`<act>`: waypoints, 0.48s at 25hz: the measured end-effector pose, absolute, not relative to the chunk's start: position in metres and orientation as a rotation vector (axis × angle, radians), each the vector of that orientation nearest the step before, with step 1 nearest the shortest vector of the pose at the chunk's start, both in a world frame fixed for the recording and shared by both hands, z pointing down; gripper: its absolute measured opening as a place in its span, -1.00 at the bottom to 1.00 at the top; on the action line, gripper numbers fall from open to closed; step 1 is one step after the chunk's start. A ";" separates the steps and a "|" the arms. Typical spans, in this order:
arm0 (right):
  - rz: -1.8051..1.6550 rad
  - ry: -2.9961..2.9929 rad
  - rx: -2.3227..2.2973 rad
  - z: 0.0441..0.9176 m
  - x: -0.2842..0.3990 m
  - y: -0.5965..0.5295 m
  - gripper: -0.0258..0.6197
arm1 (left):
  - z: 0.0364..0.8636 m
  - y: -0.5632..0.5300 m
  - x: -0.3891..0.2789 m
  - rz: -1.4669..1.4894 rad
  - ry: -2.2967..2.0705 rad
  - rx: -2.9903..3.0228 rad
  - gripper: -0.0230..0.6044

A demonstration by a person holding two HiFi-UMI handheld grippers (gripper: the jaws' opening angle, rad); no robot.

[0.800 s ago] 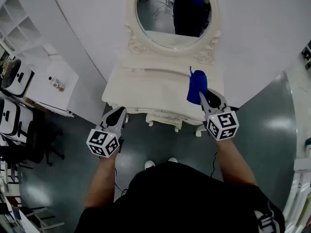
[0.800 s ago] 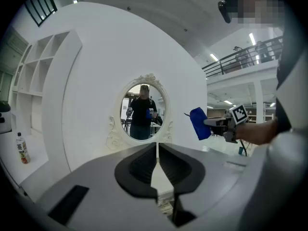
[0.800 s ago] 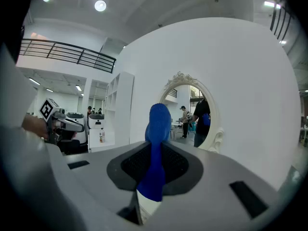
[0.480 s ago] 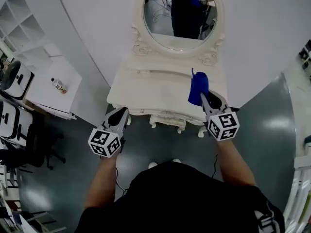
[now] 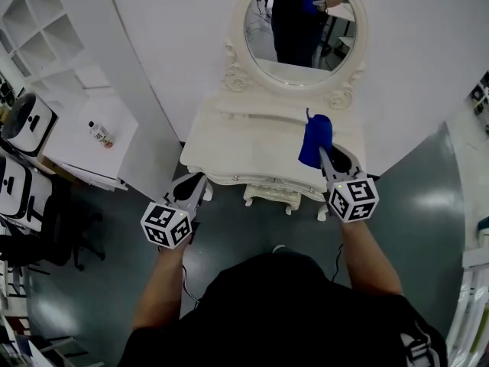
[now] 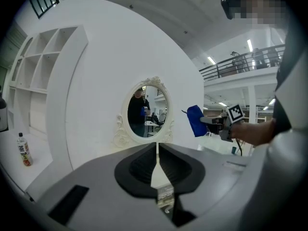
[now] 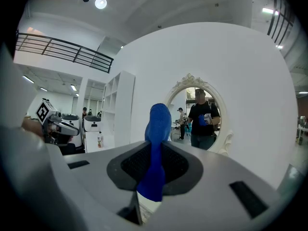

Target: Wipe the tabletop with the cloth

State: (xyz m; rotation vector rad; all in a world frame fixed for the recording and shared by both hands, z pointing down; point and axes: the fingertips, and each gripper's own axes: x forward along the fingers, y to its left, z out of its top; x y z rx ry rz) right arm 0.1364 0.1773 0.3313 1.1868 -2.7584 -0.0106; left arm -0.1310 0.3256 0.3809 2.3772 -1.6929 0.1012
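Currently the right tool (image 5: pixel 322 154) pinches the cloth (image 5: pixel 315 138) over the tabletop (image 5: pixel 244 147); left tool (image 5: pixel 195 183) pressed together.

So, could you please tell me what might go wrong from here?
The right claw pinches only a narrow fold of the cloth, so it may slip out under wiping pressure. The mirror frame rises right behind the tabletop; a long forward stroke could knock it.

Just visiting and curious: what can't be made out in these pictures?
Label on the bottle: too small, head view.
Whether the cloth touches the tabletop: head view, the cloth covers that spot.
Tabletop in right gripper view: hidden behind the right claw and its body.
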 end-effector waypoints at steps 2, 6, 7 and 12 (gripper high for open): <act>-0.008 -2.753 1.177 0.335 0.132 0.172 -0.77 | 0.382 0.322 -0.138 0.101 -1.705 2.368 -0.85; 0.005 -2.753 1.175 0.339 0.122 0.143 -0.77 | 0.383 0.298 -0.150 0.123 -1.717 2.356 -0.85; 0.010 -2.757 1.173 0.340 0.117 0.135 -0.77 | 0.383 0.291 -0.153 0.137 -1.717 2.353 -0.85; 0.043 -2.773 1.148 0.354 0.099 0.083 -0.77 | 0.390 0.244 -0.164 0.178 -1.724 2.334 -0.85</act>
